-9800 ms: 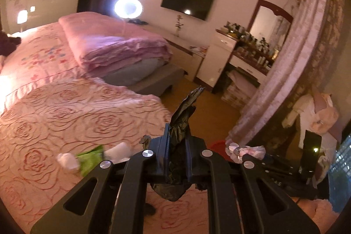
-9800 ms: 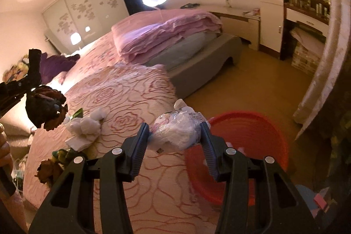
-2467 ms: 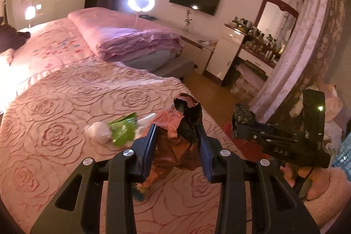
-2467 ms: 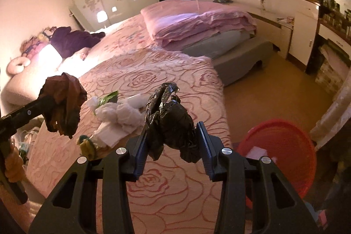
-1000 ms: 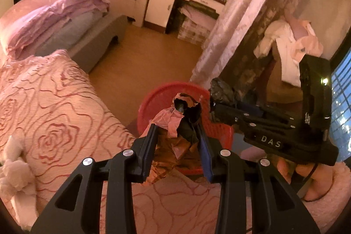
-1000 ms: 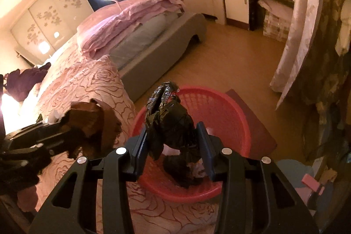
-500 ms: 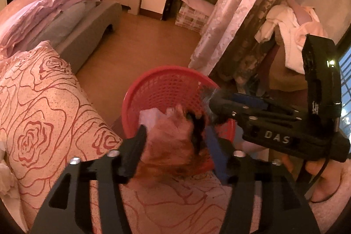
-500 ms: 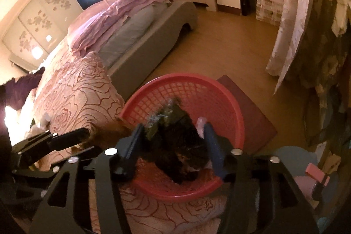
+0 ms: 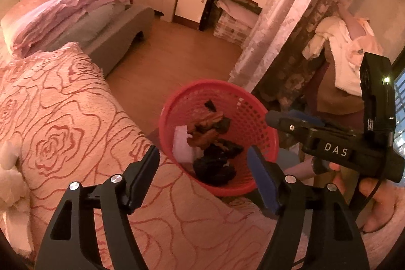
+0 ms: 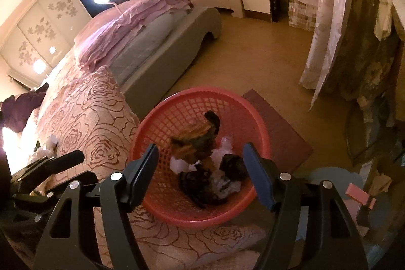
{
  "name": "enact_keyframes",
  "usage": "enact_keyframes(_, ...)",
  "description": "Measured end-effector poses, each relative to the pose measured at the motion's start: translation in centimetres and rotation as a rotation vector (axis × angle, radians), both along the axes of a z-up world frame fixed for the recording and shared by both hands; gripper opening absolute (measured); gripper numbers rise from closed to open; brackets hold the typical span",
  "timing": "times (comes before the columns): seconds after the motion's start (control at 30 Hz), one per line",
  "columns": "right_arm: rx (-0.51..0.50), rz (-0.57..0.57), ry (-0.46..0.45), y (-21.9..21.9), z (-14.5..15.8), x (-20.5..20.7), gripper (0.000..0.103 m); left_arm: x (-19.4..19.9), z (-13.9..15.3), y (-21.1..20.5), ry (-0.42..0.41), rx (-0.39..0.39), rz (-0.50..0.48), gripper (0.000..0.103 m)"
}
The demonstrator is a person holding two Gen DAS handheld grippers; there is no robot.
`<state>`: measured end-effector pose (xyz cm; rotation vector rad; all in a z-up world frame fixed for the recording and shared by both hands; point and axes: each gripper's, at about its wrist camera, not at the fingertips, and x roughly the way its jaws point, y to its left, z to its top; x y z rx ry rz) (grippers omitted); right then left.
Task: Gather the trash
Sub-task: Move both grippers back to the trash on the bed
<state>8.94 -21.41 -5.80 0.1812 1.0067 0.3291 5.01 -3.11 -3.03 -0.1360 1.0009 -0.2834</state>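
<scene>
The red basket (image 9: pixel 255 115) stands on the floor just beside the bed (image 9: pixel 63 118), and the trash lies inside it: a crumpled brown wrapper (image 9: pixel 205 129) on top, a black bag (image 9: pixel 215 163) below it, and white paper (image 9: pixel 181 146) against the near wall. From the right wrist view the same basket (image 10: pixel 162 123) shows the brown wrapper (image 10: pixel 197 141) over the white and dark pieces.

The left gripper (image 9: pixel 203 175) hangs above the bed's edge, pointed down at the basket, its jaws spread wide and holding nothing. The right gripper (image 10: pixel 200 172) hovers over the basket's near rim, jaws likewise wide apart and bare. White tissues (image 9: pixel 7 168) remain on the rose-patterned bedspread at the far left. A curtain (image 9: pixel 286 17) hangs behind the basket.
</scene>
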Motion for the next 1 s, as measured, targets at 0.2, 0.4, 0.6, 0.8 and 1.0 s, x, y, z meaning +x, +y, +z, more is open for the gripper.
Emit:
enact_keyframes(0.2, -0.005, 0.017, -0.021, 0.7, 0.8, -0.4, 0.067, -1.2, 0.6, 0.8, -0.029, 0.029, 0.033, 0.069)
enact_keyframes(0.4, -0.024, 0.034, -0.052, 1.8, 1.5, -1.1, 0.067, -2.6, 1.8, 2.4, -0.072, 0.035, 0.076, 0.070)
enact_keyframes(0.6, -0.035, 0.064, -0.075, 3.6, 2.2, -1.9, 0.067, -4.4, 2.6, 4.3, -0.106, 0.051, 0.128, 0.072)
enact_keyframes(0.8, -0.033, 0.120, -0.086, 5.9, 2.5, -2.7, 0.067, -5.9, 3.2, 7.1, -0.117, 0.040, 0.198, 0.072)
enact_keyframes(1.0, -0.031, 0.177, -0.096, 8.0, 3.0, -3.7, 0.067, -7.6, 3.9, 9.8, -0.134, 0.036, 0.268, 0.072)
